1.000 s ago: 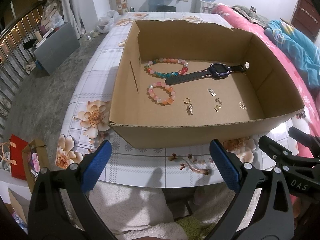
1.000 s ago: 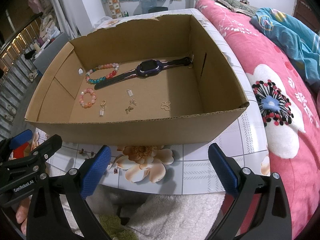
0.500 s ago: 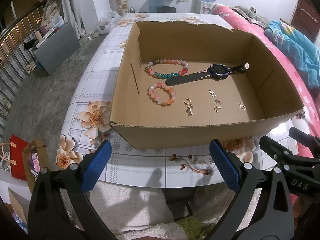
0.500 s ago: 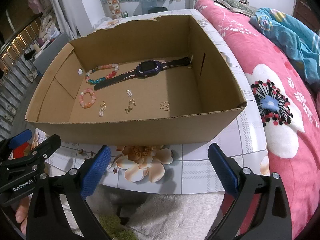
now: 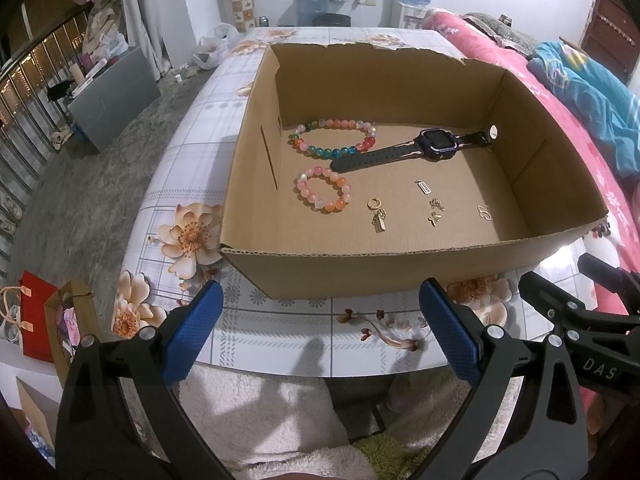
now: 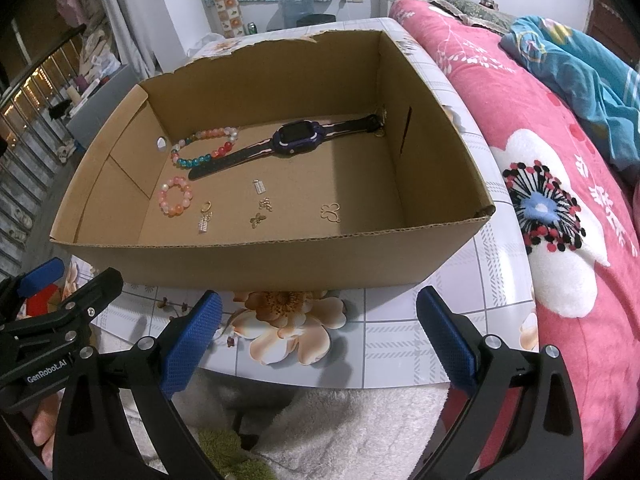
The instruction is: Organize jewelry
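Flower-printed white tiled tablecloth (image 5: 192, 128) covers the table; a pink floral quilt (image 6: 560, 184) lies along its right side.

On it we record one open brown cardboard box (image 5: 400, 268), holding:
- long multicoloured bead bracelet (image 5: 332, 138), far left of the floor;
- small pink-and-orange bead bracelet (image 5: 323, 193), nearer us, apart from the first;
- dark purple smartwatch with black strap (image 5: 434, 145), laid flat, its strap end touching the long bracelet;
- gold hoop earring (image 5: 374, 203) with a gold rectangular charm (image 5: 379, 224) just beside it;
- silver bar pendant (image 5: 424, 188), two small gold charms (image 5: 435, 210), and a gold butterfly outline (image 5: 484, 212), all lying apart.

Our left gripper (image 5: 320, 330) hangs before the box's near wall, blue pads spread wide, holding nothing. Our right gripper (image 6: 318, 330) does likewise, spread and empty.
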Demonstrator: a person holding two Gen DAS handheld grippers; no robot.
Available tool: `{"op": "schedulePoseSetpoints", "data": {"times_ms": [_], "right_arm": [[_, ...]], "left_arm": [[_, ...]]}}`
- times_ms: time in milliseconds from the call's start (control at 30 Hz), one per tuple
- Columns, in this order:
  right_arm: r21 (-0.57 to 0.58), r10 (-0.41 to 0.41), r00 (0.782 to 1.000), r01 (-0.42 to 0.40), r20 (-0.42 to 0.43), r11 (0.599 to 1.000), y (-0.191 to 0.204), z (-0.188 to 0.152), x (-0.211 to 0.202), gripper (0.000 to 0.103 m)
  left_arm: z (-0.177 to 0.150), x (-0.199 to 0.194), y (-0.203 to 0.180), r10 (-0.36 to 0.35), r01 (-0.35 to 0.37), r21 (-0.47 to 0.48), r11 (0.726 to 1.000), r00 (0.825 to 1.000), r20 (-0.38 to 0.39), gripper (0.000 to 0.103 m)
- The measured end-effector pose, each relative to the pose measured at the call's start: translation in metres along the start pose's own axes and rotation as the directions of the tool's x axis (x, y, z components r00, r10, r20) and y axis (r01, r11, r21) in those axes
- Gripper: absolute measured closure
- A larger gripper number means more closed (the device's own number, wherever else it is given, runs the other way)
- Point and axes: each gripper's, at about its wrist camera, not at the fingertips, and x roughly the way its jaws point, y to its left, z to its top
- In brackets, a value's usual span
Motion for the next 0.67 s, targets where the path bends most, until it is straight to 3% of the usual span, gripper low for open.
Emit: {"op": "schedulePoseSetpoints", "data": {"times_ms": [667], "right_arm": [[-0.002,0.003,1.0,-0.003,-0.002,1.0,-0.0015,-0.0003,-0.0001,0.008]], "left_arm": [[0.0008,-0.0009,-0.0011,0.001,-0.001,0.006,1.0,1.0,0.009,0.008]]}}
